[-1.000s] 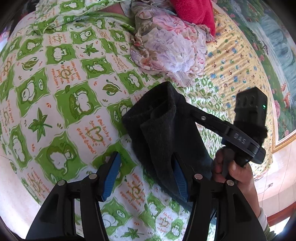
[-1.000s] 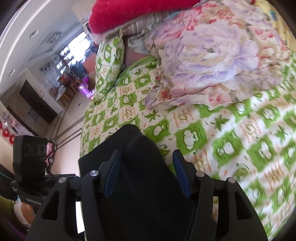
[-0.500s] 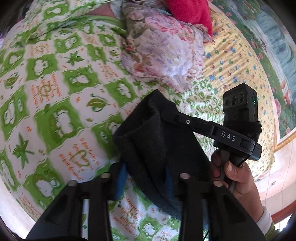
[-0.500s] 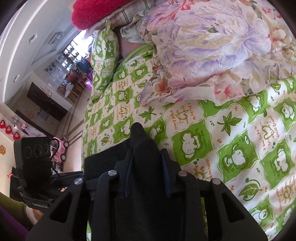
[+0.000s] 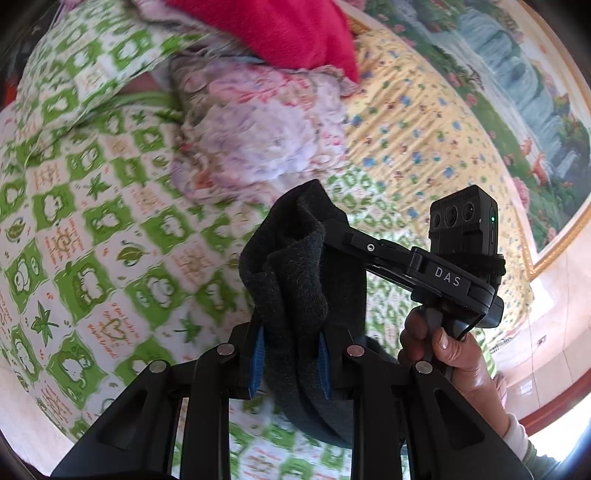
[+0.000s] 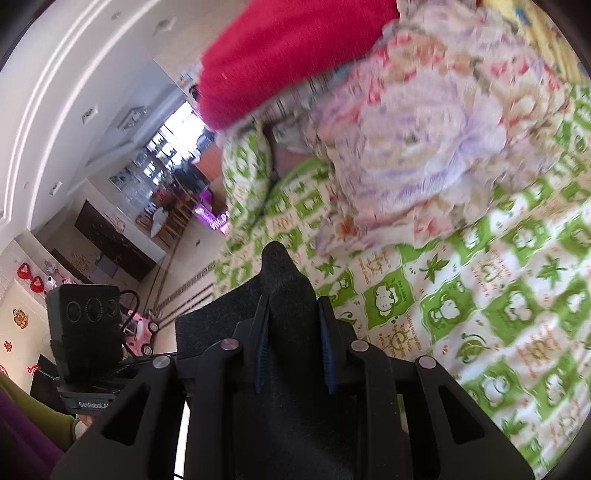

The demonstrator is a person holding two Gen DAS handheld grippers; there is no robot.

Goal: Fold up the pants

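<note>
- Our left claw (image 5: 290, 360) is clamped on a bunched fold of the dark pants (image 5: 295, 280), the cloth squeezed between its blue pads (image 5: 257, 360).
- Our right claw (image 6: 293, 350) likewise grips the pants (image 6: 288, 291), with a peak of the fabric poking up past its fingertips.
- From the left wrist view we see the right claw (image 5: 334, 230) biting the far edge of the same bundle, with the right hand (image 5: 443, 350) around its handle.
- The pants hang between the two claws, raised over the bed (image 5: 92, 236) with its green-and-white patterned sheet.
- Farther up the bed lie a floral quilt (image 5: 258, 136) and a red blanket (image 5: 280, 29); both look blurred.
</note>
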